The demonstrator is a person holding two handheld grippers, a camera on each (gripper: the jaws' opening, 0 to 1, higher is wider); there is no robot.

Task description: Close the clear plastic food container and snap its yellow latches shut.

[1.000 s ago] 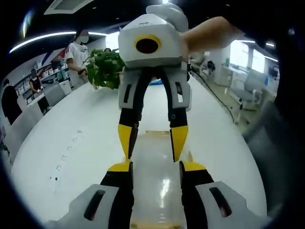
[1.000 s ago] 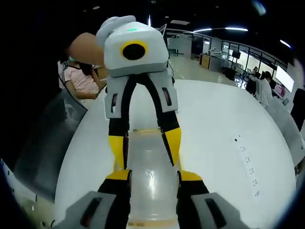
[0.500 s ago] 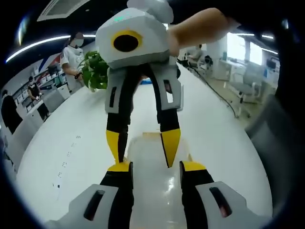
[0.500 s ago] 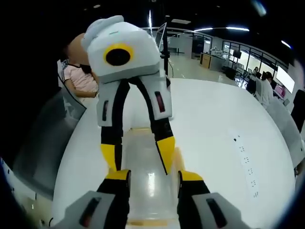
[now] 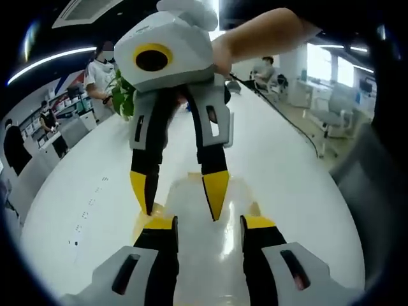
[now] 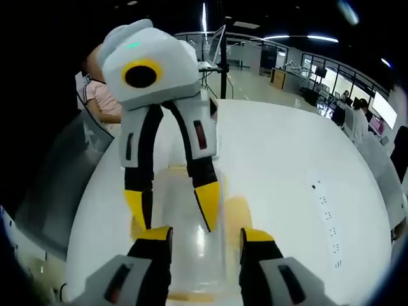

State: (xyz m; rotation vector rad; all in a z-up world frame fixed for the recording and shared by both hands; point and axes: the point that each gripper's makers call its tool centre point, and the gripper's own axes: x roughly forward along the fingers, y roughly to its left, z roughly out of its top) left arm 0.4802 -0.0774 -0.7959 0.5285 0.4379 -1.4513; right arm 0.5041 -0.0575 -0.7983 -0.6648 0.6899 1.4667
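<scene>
The clear plastic container [image 5: 207, 252] lies on the white table [image 5: 76, 185], running away from me between my left gripper's [image 5: 208, 223] open yellow-tipped jaws. A yellow latch [image 5: 255, 209] shows at its right side. My right gripper [image 5: 180, 191] faces me from the far end, tips down over the lid, open, held by a hand [image 5: 255, 38]. In the right gripper view the same container [image 6: 185, 255] sits between the right gripper's [image 6: 204, 234] open jaws, a yellow latch [image 6: 237, 210] at its right. The left gripper [image 6: 173, 207] hangs open over the lid's far half.
A green plant [image 5: 124, 95] stands on the table behind the right gripper, with people [image 5: 102, 70] beyond it. A row of sockets [image 6: 328, 217] is set into the table [image 6: 287, 159] to the right. A seated person [image 6: 102, 102] is past the table's left edge.
In each view the opposite gripper has swung left and tilted, its tips lower over the lid. More of the yellow latch on the right side now shows. Both stay open.
</scene>
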